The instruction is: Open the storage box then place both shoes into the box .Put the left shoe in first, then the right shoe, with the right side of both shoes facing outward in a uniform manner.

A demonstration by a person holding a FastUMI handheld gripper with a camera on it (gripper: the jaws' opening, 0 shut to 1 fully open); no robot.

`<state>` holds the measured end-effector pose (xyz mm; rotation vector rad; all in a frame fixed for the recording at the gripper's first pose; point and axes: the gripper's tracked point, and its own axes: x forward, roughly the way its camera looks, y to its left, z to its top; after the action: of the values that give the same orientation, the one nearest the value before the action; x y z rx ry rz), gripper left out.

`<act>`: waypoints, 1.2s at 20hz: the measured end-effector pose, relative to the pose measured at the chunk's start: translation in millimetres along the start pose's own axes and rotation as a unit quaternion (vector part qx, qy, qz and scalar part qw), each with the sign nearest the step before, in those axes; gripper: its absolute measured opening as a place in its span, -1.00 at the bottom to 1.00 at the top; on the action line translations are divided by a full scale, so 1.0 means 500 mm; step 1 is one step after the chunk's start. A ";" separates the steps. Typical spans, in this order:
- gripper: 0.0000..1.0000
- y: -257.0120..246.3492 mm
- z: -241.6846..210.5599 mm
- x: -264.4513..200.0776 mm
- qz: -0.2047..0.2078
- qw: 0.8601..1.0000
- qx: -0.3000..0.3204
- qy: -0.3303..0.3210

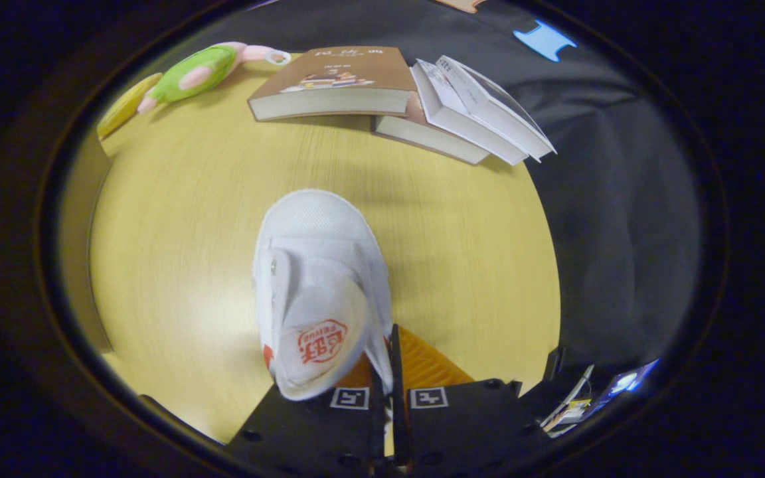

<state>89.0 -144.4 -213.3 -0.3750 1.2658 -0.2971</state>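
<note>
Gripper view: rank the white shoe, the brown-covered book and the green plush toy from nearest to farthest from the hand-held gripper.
Fingers of the hand-held gripper are closed on the shoe's heel edge.
1. White shoe, held at the fingers.
2. Brown-covered book, beyond the shoe, straight ahead.
3. Green plush toy, at the table's far left corner.

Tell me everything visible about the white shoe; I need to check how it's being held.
The white shoe looks like canvas with a mesh-textured rounded toe, a broad strap folded across the top, and a red printed mark on its tongue. Its toe points away from the gripper, toward the books. The heel end sits at the fingers, which are nearly closed with the shoe's rear edge apparently pinched between them. It seems lifted over the yellow wooden table, though contact with the table can't be ruled out.
</note>
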 end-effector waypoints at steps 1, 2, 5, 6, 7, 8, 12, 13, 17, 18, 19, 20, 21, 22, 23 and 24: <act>-0.82 -0.002 0.001 0.002 -0.013 1.000 -0.003 -0.002; -0.85 -0.001 0.005 -0.009 -0.026 1.000 -0.001 -0.007; -0.87 -0.003 0.005 -0.008 -0.037 0.999 0.016 -0.010; -0.87 -0.004 0.007 -0.010 -0.036 0.999 0.022 -0.010; -0.87 -0.005 0.008 -0.011 -0.033 0.999 0.032 -0.011; -0.87 -0.005 0.007 -0.015 -0.031 0.999 0.041 -0.010; -0.89 -0.022 0.014 -0.035 -0.033 0.997 0.069 -0.028; -0.89 -0.028 0.018 -0.047 -0.034 0.995 0.080 -0.041; -0.89 -0.065 0.017 -0.129 -0.055 0.990 0.112 -0.060; -0.89 -0.072 0.016 -0.160 -0.062 0.990 0.115 -0.060; -0.89 -0.079 0.021 -0.192 -0.071 0.989 0.116 -0.064; -0.89 -0.086 0.029 -0.229 -0.080 0.987 0.115 -0.074; -0.89 -0.092 0.040 -0.264 -0.088 0.986 0.115 -0.087; -0.89 -0.093 0.056 -0.302 -0.093 0.984 0.117 -0.101; -0.89 -0.089 0.069 -0.337 -0.093 0.982 0.119 -0.117; -0.89 -0.081 0.086 -0.374 -0.089 0.979 0.122 -0.133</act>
<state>78.3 -98.2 -23.2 -0.3061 0.9214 -0.5317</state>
